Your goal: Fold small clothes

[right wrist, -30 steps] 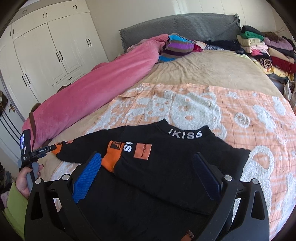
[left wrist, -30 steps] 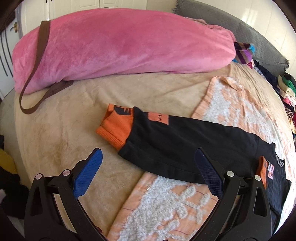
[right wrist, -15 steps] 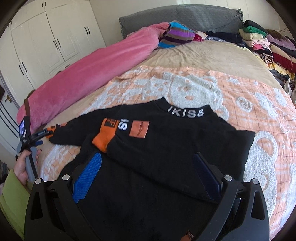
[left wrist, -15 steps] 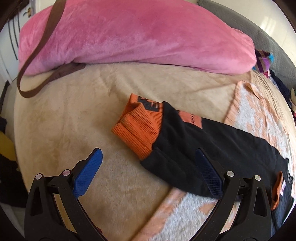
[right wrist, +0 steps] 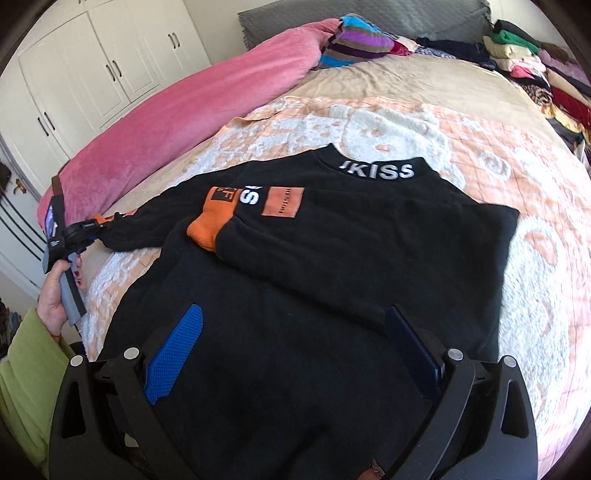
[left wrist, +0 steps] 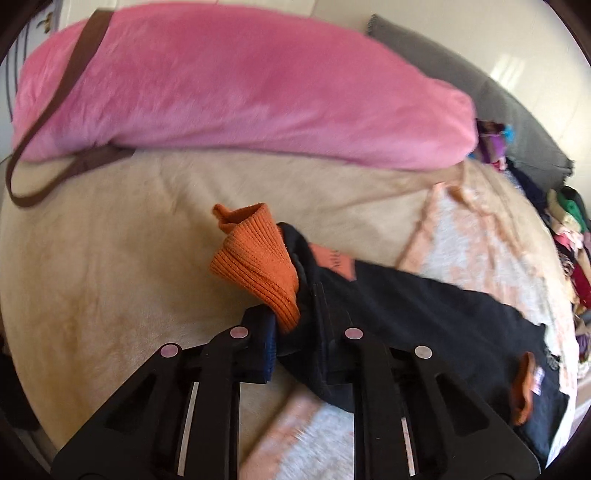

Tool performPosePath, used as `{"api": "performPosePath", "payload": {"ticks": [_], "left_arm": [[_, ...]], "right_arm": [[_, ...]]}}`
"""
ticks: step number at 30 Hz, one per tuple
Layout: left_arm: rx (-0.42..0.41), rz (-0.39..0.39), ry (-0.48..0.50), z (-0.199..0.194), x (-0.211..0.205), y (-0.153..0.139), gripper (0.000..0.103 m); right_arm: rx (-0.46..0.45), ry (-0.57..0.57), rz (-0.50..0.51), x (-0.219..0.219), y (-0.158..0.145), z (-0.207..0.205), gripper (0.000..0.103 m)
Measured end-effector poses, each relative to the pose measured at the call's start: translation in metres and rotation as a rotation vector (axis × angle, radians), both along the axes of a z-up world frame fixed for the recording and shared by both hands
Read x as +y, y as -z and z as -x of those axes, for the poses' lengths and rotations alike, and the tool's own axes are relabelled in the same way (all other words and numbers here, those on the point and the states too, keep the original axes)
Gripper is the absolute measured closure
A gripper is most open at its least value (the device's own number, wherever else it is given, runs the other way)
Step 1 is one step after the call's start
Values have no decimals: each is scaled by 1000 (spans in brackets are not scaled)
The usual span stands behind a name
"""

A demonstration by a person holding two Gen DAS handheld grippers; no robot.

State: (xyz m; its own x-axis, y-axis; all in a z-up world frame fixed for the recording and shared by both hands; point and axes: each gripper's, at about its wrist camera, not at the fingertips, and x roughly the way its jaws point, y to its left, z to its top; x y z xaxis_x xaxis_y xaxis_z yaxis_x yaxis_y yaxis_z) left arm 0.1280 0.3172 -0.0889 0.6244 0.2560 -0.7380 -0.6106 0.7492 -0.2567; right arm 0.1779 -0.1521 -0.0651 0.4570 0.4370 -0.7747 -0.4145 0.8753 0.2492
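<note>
A small black sweatshirt [right wrist: 332, 258] with orange cuffs and white neck lettering lies flat on an orange and white blanket [right wrist: 480, 147] on the bed. One sleeve is folded across its chest, its orange cuff [right wrist: 212, 221] near the middle. The other sleeve [left wrist: 424, 306] stretches out to the left. My left gripper [left wrist: 295, 328] is shut on that sleeve at its orange cuff [left wrist: 255, 258], which stands up bunched between the jaws; this gripper also shows in the right wrist view [right wrist: 86, 230]. My right gripper [right wrist: 291, 354] is open and empty, low over the sweatshirt's lower body.
A long pink plush pillow [left wrist: 240, 92] with a brown strap lies along the bed's far side. Stacks of folded clothes [right wrist: 535, 66] line the right edge by the grey headboard [right wrist: 369, 14]. White wardrobe doors [right wrist: 110, 74] stand beyond the bed.
My left gripper moved forward onto the outstretched sleeve and closed on its orange cuff, lifting and bunching it. My right gripper came lower over the sweatshirt and stayed open.
</note>
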Motion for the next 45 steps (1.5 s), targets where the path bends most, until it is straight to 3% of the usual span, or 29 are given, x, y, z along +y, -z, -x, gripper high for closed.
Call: {"api": "performPosePath", "payload": {"ticks": [9, 13, 20, 24, 32, 45], "left_arm": [[-154, -32, 167, 5, -72, -82, 93], [-199, -24, 227, -5, -110, -104, 94], [-225, -50, 431, -26, -195, -125, 94], [-212, -48, 534, -36, -241, -122, 95], [-118, 12, 681, -51, -309, -81, 95], [19, 62, 785, -62, -364, -26, 95]], "right_arm": [[-13, 115, -82, -50, 0, -9, 4], [-6, 158, -103, -68, 6, -14, 4], [-39, 205, -147, -96, -1, -23, 4], [-50, 243, -173, -114, -5, -26, 4], [-49, 291, -229, -138, -7, -29, 4], [-32, 336, -271, -153, -6, -30, 4]]}}
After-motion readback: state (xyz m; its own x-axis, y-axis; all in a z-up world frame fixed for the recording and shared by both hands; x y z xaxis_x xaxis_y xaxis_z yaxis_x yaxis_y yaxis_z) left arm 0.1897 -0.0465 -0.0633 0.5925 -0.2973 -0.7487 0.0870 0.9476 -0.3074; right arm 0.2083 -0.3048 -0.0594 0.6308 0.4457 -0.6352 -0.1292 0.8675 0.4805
